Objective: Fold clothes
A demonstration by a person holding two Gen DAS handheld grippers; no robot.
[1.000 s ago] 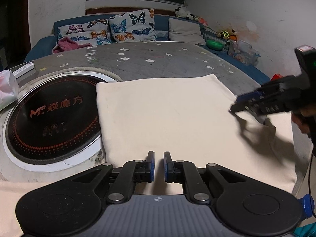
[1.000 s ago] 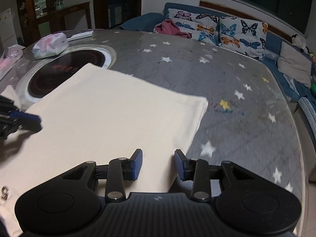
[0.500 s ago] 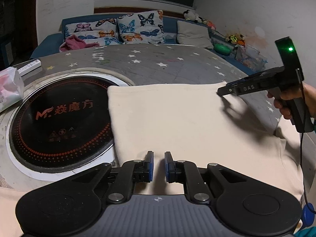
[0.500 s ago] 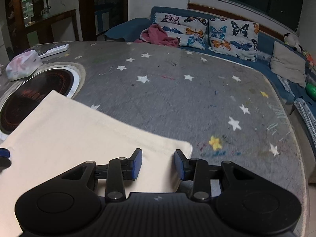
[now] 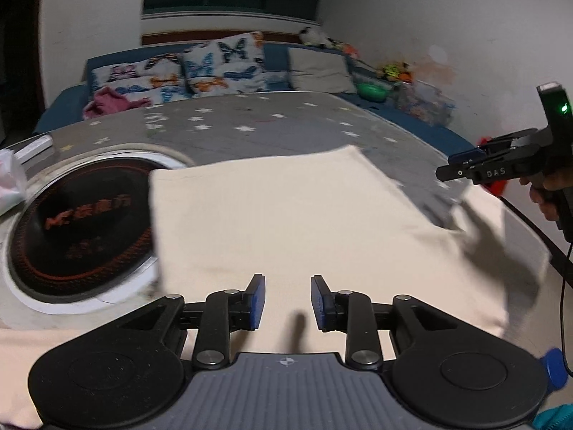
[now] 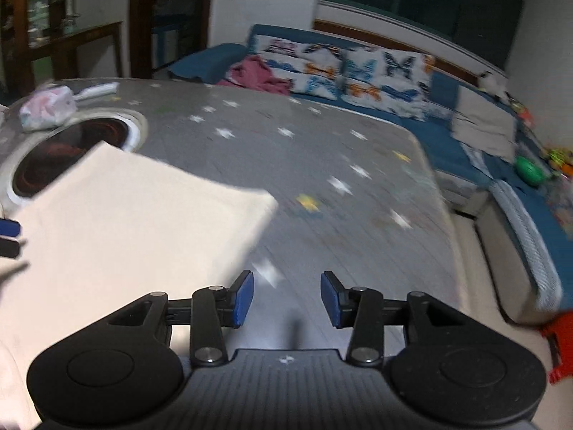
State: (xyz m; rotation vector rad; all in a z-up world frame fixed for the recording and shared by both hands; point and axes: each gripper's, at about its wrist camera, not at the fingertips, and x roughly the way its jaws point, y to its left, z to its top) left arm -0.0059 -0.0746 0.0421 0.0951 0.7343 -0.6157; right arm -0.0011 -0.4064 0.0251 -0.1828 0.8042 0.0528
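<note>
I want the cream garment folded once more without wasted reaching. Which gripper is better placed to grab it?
Probably the left gripper: its open jaws sit directly over the cream garment near edge. The right gripper, also open, hangs over bare table beside the garment's corner.

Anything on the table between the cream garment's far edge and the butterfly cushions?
In the left wrist view, only bare star-patterned tabletop lies between the cream garment and the butterfly cushions.
</note>
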